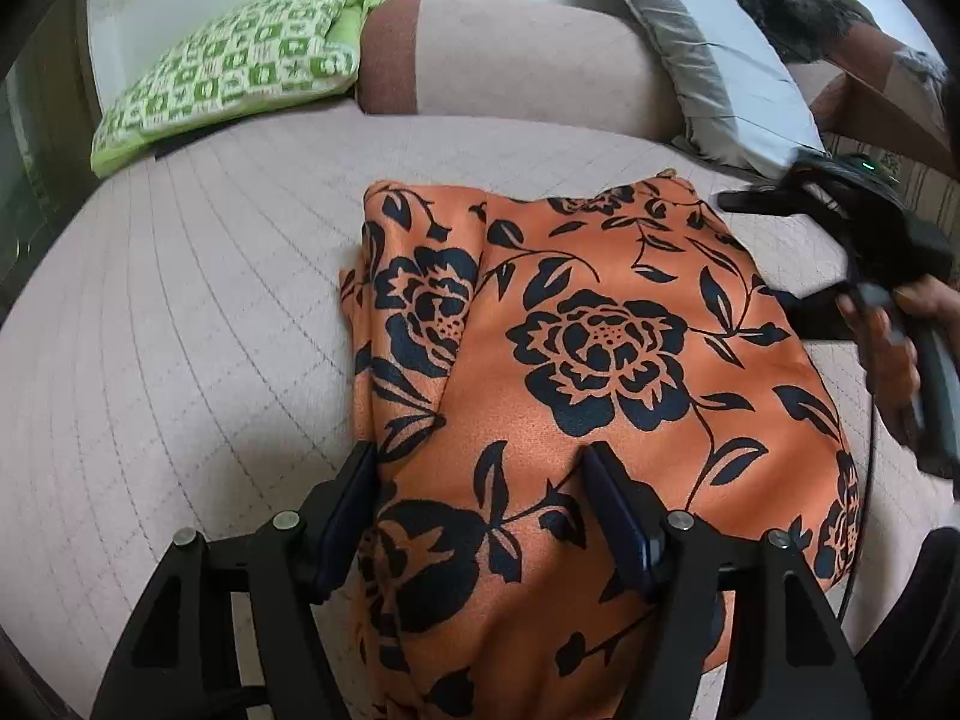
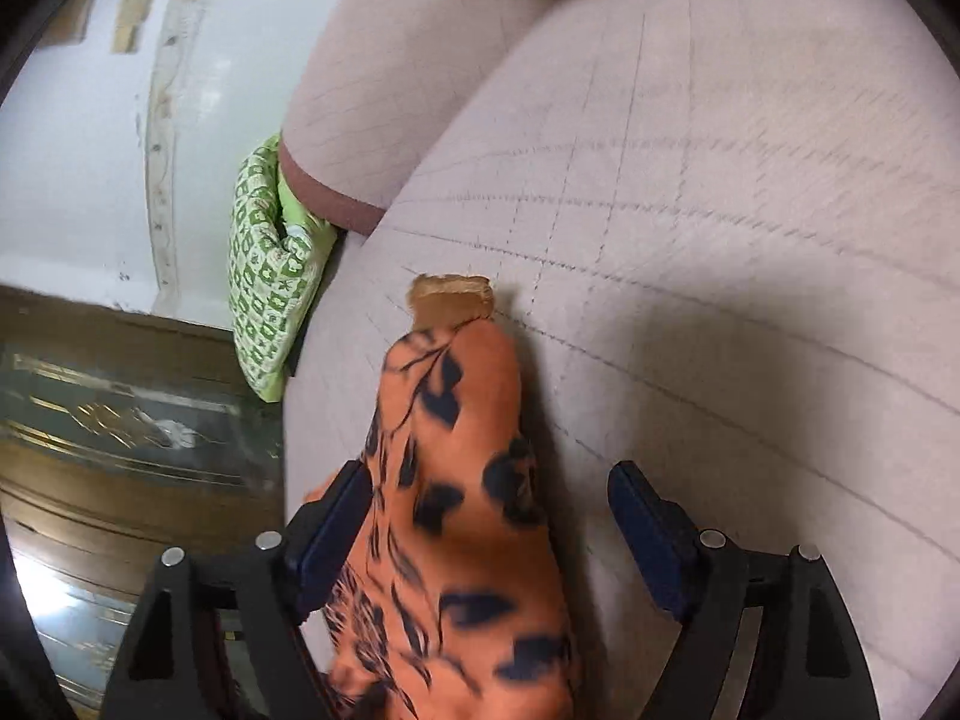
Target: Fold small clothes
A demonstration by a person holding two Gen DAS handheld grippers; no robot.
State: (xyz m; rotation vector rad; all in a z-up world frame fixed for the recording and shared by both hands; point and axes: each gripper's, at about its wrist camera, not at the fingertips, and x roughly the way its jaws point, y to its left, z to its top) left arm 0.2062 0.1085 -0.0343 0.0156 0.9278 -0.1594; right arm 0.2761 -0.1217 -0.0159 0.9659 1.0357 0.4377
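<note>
An orange garment (image 1: 588,360) with a black flower print lies partly folded on the pale quilted sofa seat (image 1: 198,312). My left gripper (image 1: 480,462) is open, its two fingers straddling the garment's near edge. In the left wrist view my right gripper (image 1: 864,228) is held in a hand at the garment's far right side. In the right wrist view the right gripper (image 2: 489,480) is open, with a fold of the garment (image 2: 456,480) rising between its fingers and resting against the left finger (image 2: 336,516). A tan inner edge (image 2: 453,297) shows at the fold's tip.
A green patterned cushion (image 1: 234,60) lies at the back left of the seat, also in the right wrist view (image 2: 270,276). A grey pillow (image 1: 714,60) leans on the backrest (image 1: 528,60). A glass-topped wooden table (image 2: 120,420) stands beside the sofa.
</note>
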